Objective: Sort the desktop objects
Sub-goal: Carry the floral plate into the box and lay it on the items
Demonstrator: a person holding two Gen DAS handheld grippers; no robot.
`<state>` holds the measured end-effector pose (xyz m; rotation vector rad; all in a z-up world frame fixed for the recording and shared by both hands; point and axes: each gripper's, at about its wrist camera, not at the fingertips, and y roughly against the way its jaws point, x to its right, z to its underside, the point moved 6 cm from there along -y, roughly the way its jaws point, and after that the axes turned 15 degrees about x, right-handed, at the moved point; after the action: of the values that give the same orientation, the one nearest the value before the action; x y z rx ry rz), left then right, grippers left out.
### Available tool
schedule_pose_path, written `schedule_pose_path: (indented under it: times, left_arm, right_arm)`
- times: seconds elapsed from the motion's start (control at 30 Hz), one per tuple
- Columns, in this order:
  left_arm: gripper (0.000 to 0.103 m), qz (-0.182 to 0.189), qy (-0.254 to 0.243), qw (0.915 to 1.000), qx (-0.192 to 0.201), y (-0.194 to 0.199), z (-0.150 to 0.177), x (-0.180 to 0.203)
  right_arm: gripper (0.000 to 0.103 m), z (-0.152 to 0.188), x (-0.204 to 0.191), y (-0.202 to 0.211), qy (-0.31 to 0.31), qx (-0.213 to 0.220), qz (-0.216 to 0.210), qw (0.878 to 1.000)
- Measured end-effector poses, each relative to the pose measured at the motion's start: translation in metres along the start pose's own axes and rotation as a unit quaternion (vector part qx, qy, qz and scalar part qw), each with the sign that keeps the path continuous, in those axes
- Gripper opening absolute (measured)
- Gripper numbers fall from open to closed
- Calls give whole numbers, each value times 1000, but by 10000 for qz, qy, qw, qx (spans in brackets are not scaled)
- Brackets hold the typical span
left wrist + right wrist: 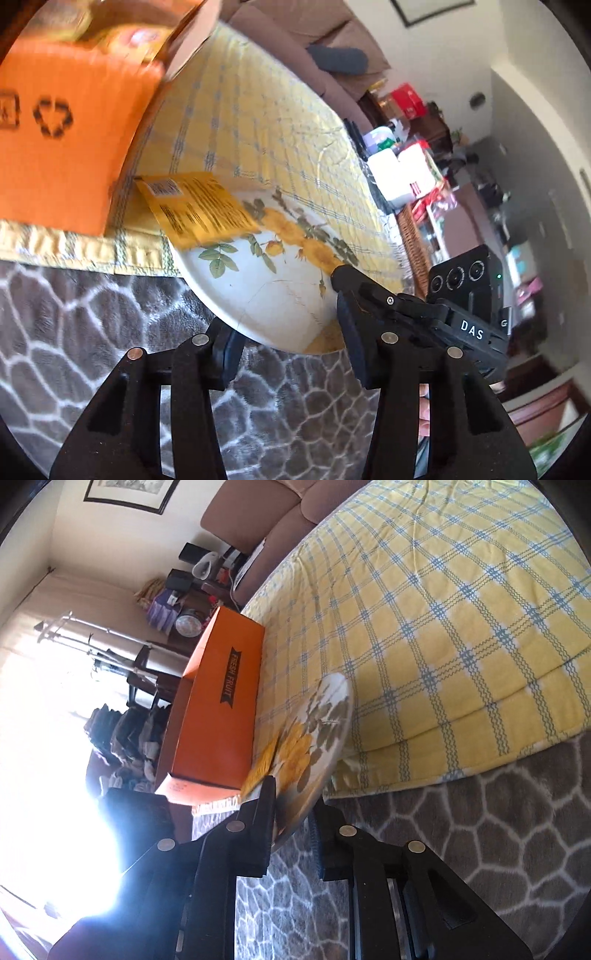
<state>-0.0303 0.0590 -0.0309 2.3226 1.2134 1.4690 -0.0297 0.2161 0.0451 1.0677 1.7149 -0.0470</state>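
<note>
The right tool [291, 845] pinches the floral plate [317, 734] at its near rim, about 6 o'clock – stiff, glazed, breakable, already cracked. A yellow packet [199, 206] rides on it, loose. The left tool [284, 354] stands wide, empty, below the plate.

Legible markings: three items.
Orange box [218, 716]: black banner reading "FRESH FRUIT" on its long side; its end face [55, 147] carries a black recycling symbol beside a framed mark, too blurred to read. Right gripper [345, 295]: white letters "DAS" on its body. Yellow packet [199, 206]: barcode and fine print, probably product text, unreadable.
</note>
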Motion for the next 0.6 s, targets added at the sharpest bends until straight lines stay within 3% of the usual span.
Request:
schedule_pose_path:
  times: [0.3, 0.6]
  left_arm:
    - [46, 151, -422, 9990, 85, 29, -3, 21]
    - [46, 578, -639, 9952, 460, 80, -35, 61]
  right_arm:
    - [22, 16, -14, 20, 268, 355, -61, 9990]
    - [22, 10, -78, 60, 1064, 861, -244, 9903]
